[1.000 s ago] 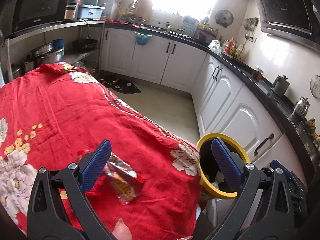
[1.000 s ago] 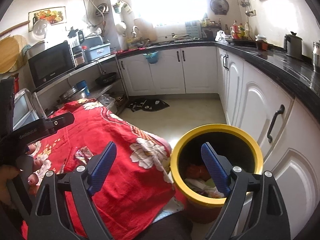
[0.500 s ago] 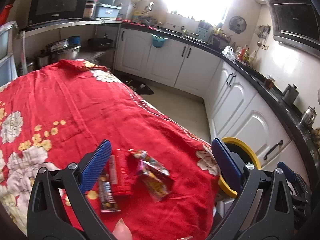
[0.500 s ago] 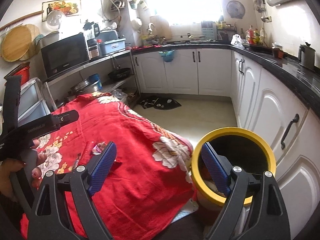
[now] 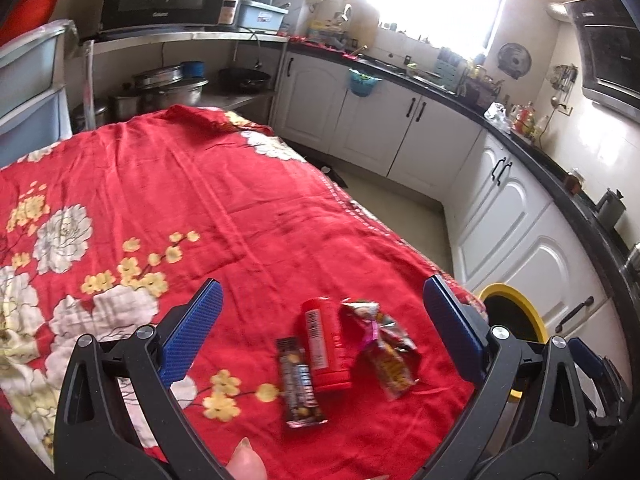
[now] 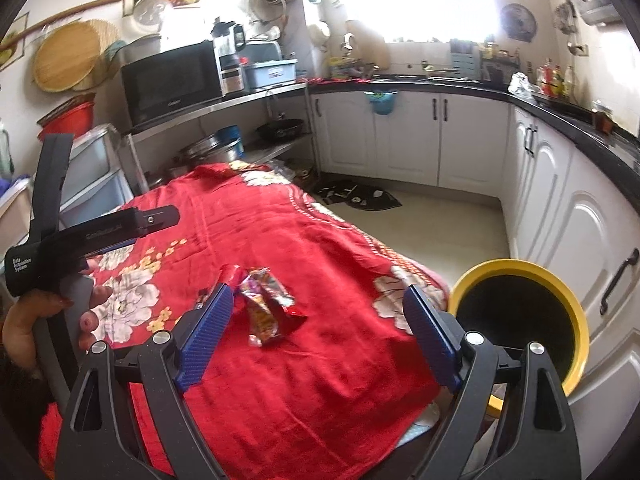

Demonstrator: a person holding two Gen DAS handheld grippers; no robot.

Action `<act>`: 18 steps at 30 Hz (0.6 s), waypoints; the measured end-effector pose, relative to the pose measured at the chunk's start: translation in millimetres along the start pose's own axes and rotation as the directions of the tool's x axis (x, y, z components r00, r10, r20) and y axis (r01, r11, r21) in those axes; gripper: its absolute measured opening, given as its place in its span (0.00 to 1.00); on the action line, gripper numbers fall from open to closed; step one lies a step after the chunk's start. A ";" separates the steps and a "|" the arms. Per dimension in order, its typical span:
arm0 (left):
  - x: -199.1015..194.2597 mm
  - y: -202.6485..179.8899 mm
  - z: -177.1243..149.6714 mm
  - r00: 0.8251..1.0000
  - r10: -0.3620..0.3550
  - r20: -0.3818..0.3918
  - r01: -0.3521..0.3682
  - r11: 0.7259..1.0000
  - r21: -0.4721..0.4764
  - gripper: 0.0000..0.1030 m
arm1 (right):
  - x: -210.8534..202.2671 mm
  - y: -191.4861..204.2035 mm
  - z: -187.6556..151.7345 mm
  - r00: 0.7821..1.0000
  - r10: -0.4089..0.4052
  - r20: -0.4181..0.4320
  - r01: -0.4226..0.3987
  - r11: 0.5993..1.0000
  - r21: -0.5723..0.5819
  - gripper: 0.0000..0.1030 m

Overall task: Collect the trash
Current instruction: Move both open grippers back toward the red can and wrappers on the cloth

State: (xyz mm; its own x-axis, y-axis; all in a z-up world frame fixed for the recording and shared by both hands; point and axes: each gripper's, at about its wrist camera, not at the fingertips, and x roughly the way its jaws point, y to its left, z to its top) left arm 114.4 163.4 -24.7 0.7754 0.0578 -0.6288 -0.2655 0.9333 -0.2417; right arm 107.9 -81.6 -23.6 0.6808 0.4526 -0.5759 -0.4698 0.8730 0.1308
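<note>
Biggest risk: dragging the loose red cloth off the worktop. Both my hand-held grippers, left and right, are released; the wrappers beside the red can could slip, missing the yellow-rimmed bin.

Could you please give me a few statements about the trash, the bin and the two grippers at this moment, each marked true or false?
1. Both the left gripper and the right gripper are open and empty. True.
2. The red can stands upright on the red tablecloth. False: it lies on its side.
3. The dark snack bar wrapper lies right beside the can. True.
4. The crumpled snack wrapper is already inside the yellow-rimmed bin. False: it lies on the cloth.
5. The bin stands on the table. False: it stands off the table's edge, near the white cabinets.
</note>
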 end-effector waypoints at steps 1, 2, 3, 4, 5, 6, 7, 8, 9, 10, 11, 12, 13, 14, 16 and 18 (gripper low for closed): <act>0.4 3.3 -0.9 1.000 0.005 -0.004 -0.005 1.000 0.000 0.89 | 3.2 3.5 0.1 1.000 0.008 -0.007 -0.008 1.000 -0.007 0.82; 1.2 6.6 -1.8 1.000 0.009 -0.009 -0.009 1.000 -0.002 0.89 | 5.2 5.3 0.0 1.000 0.015 -0.011 -0.015 1.000 -0.009 0.82; 2.3 10.8 -3.2 1.000 0.009 -0.017 -0.009 1.000 -0.008 0.89 | 8.0 8.5 -0.4 1.000 0.022 -0.016 -0.022 1.000 -0.013 0.82; 3.6 14.6 -4.3 1.000 0.009 -0.024 -0.009 1.000 -0.015 0.89 | 11.1 11.1 -0.3 0.999 0.027 -0.022 -0.027 0.999 -0.018 0.82; 4.8 18.0 -5.7 0.999 0.013 -0.030 -0.013 1.000 -0.019 0.89 | 14.9 14.4 -1.1 0.999 0.032 -0.030 -0.033 0.999 -0.024 0.82; 5.8 21.7 -7.3 0.999 0.019 -0.036 -0.020 1.000 -0.024 0.89 | 18.3 17.3 -2.1 0.999 0.038 -0.037 -0.039 0.999 -0.027 0.82; 7.1 25.4 -9.0 0.999 0.022 -0.044 -0.023 0.999 -0.028 0.89 | 21.3 18.4 -2.4 0.998 0.044 -0.045 -0.045 0.999 -0.030 0.82; 8.9 28.3 -10.4 0.998 0.023 -0.052 -0.025 0.999 -0.032 0.89 | 25.1 20.7 -3.5 0.997 0.052 -0.056 -0.054 0.998 -0.035 0.82; 9.8 31.1 -11.7 0.998 0.024 -0.059 -0.026 0.999 -0.035 0.89 | 28.2 22.5 -4.3 0.996 0.057 -0.064 -0.060 0.998 -0.038 0.82; 10.8 33.5 -12.9 0.998 0.025 -0.065 -0.028 0.999 -0.038 0.89 | 30.9 24.0 -5.2 0.996 0.061 -0.071 -0.064 0.997 -0.041 0.82; 11.7 35.1 -14.4 0.997 0.025 -0.071 -0.028 0.999 -0.041 0.89 | 35.0 26.3 -6.4 0.994 0.067 -0.081 -0.071 0.996 -0.046 0.82; 12.6 37.3 -15.7 0.997 0.021 -0.078 -0.024 0.999 -0.045 0.89 | 39.1 28.2 -7.6 0.993 0.072 -0.092 -0.076 0.996 -0.048 0.82; 12.5 38.3 -17.9 0.996 0.016 -0.083 -0.021 0.999 -0.049 0.89 | 41.7 29.0 -8.4 0.992 0.075 -0.098 -0.080 0.995 -0.051 0.82; 14.2 40.6 -19.5 0.996 0.009 -0.093 -0.015 0.998 -0.057 0.86 | 45.6 30.2 -10.5 0.991 0.080 -0.108 -0.087 0.995 -0.055 0.82; 17.1 43.5 -21.7 0.994 -0.001 -0.109 -0.006 0.998 -0.069 0.81 | 54.0 32.2 -13.5 0.988 0.086 -0.132 -0.094 0.994 -0.060 0.81; 20.6 47.3 -25.3 0.992 -0.014 -0.126 0.004 0.997 -0.082 0.76 | 60.3 34.2 -15.6 0.985 0.089 -0.147 -0.099 0.993 -0.064 0.81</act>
State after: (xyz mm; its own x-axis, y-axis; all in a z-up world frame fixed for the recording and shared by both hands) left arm 103.4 199.8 -67.8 0.7005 -0.0006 -0.7137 -0.3089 0.9012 -0.3039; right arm 124.1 -27.3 -66.4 0.5463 0.4971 -0.6741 -0.5702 0.8103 0.1354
